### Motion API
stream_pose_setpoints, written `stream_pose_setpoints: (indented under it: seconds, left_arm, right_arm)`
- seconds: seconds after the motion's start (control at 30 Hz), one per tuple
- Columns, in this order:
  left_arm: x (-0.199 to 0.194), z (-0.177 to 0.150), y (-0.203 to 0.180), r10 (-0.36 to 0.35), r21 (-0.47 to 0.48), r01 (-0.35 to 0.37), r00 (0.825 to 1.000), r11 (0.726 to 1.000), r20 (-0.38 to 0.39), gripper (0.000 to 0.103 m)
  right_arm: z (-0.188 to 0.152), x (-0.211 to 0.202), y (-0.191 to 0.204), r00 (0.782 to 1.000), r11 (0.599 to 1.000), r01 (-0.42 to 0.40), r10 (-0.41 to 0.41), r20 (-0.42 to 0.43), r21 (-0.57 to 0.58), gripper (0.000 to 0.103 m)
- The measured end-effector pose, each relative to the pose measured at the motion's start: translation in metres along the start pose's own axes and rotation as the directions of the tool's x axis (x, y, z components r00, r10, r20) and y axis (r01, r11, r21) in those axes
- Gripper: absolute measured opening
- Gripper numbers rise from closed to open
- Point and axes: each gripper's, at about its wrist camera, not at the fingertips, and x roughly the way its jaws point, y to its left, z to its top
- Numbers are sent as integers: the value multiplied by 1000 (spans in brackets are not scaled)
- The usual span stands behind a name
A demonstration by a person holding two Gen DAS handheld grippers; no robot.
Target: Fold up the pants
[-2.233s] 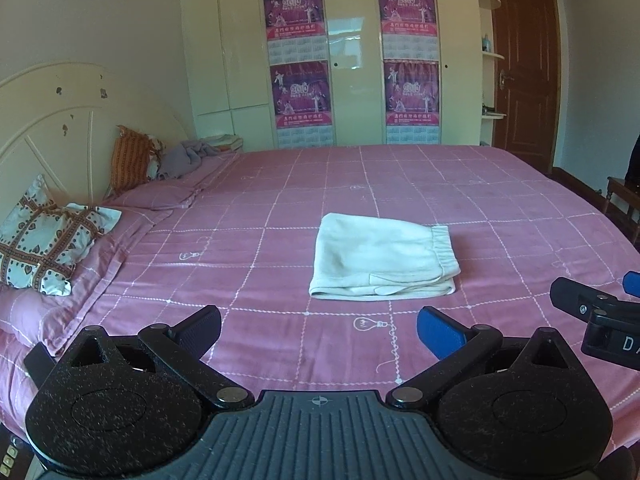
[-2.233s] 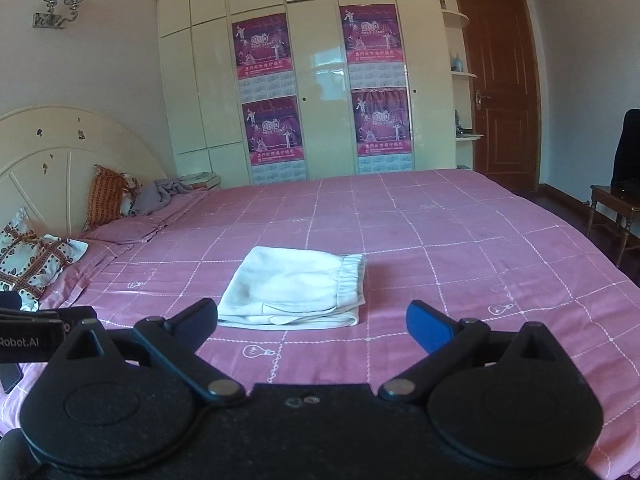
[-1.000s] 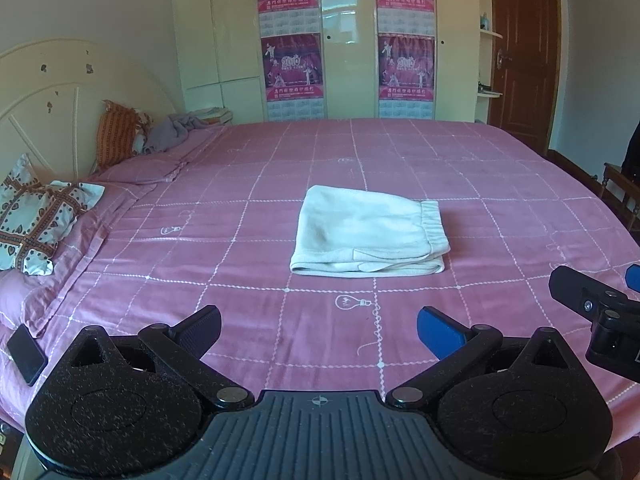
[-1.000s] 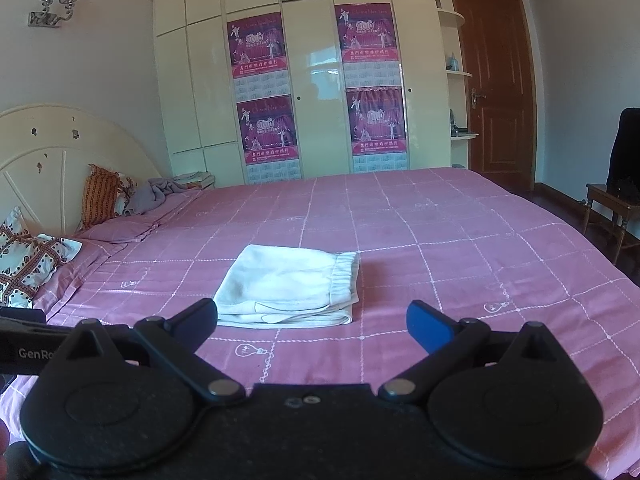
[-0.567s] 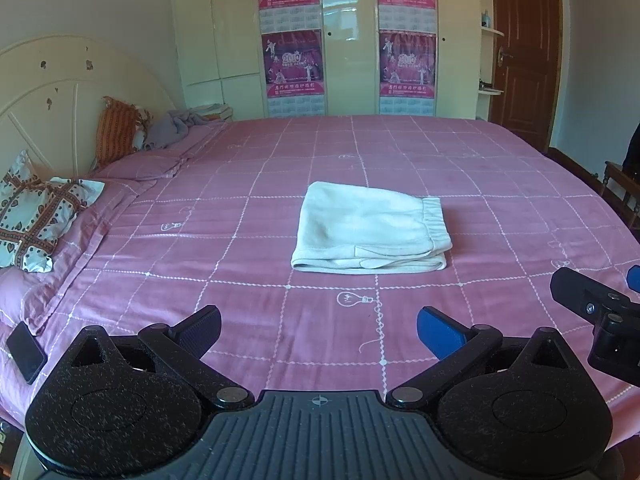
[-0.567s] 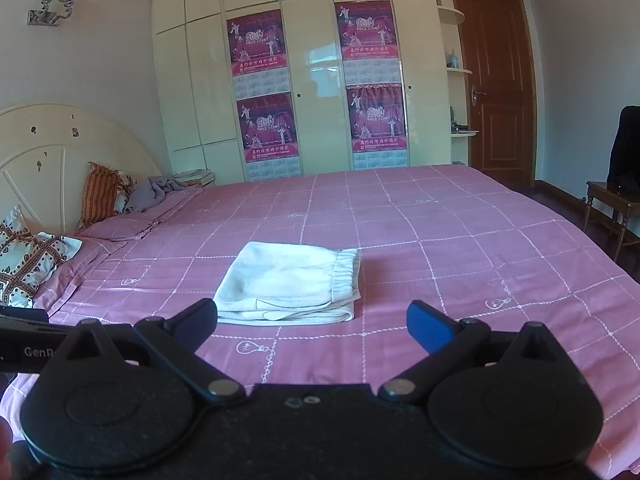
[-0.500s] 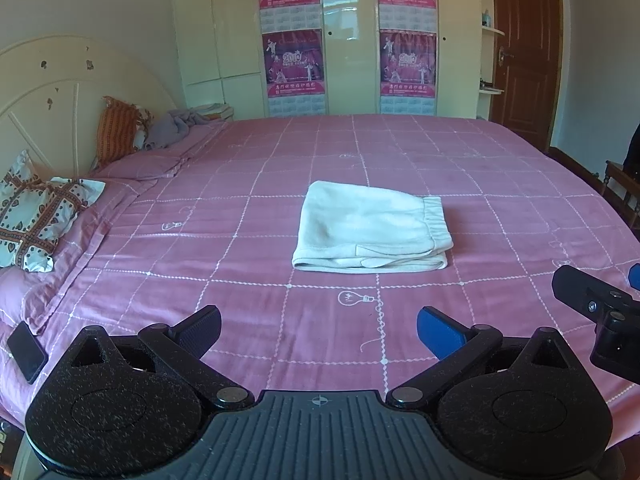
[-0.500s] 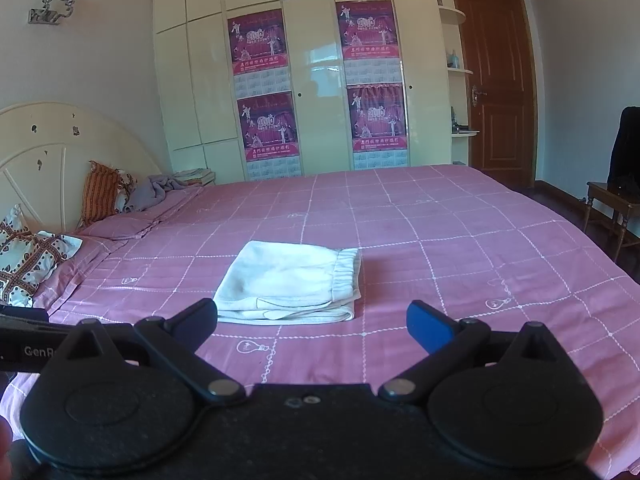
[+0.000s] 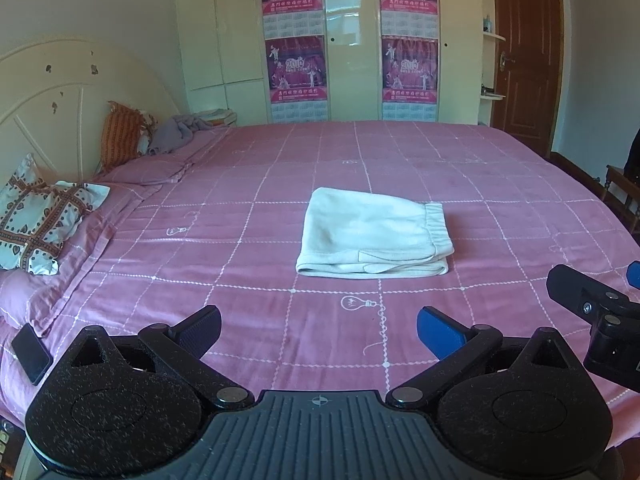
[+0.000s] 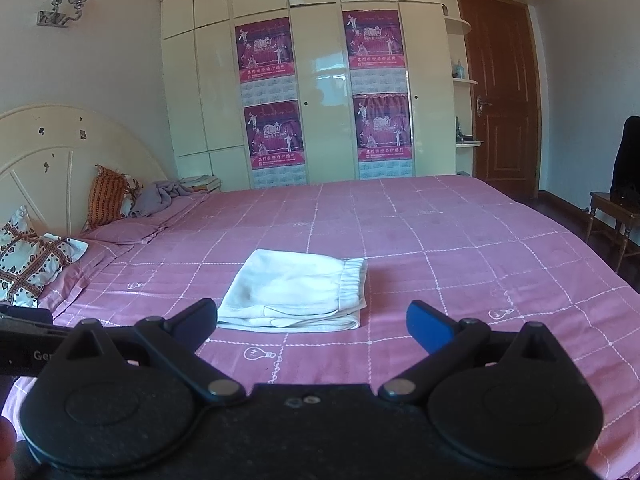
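Note:
Cream-white pants (image 9: 374, 234) (image 10: 298, 290) lie folded into a neat rectangle on the pink checked bedspread (image 9: 280, 184) (image 10: 440, 240), the elastic waistband at its right end. My left gripper (image 9: 319, 326) is open and empty, held back from the pants near the bed's front edge. My right gripper (image 10: 311, 322) is open too, with nothing between its fingers, and hovers short of the fold. Part of the right gripper (image 9: 592, 312) shows at the right edge of the left wrist view.
Pillows (image 9: 44, 216) and an orange cushion (image 9: 120, 138) sit by the headboard at the left, with a grey cloth (image 9: 176, 132). A dark phone (image 9: 31, 354) lies at the bed's left front corner. Wardrobes with posters (image 10: 268, 92), a brown door (image 10: 504, 92) and a chair (image 10: 616, 212) stand beyond.
Both grippers have drawn back and shifted slightly; the left view dipped lower than 2.2 s ago. The folded pants have not moved and both grippers stayed open.

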Motion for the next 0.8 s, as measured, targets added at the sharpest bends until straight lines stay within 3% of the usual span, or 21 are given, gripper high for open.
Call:
stream_pose_setpoints:
  seconds: [0.8]
  left_arm:
    - [10,-1,0,-5,4,5,1000,1000,-27,103]
  right_arm:
    - [-1,3,-2,1000,1000,2,-2,-10,17,102]
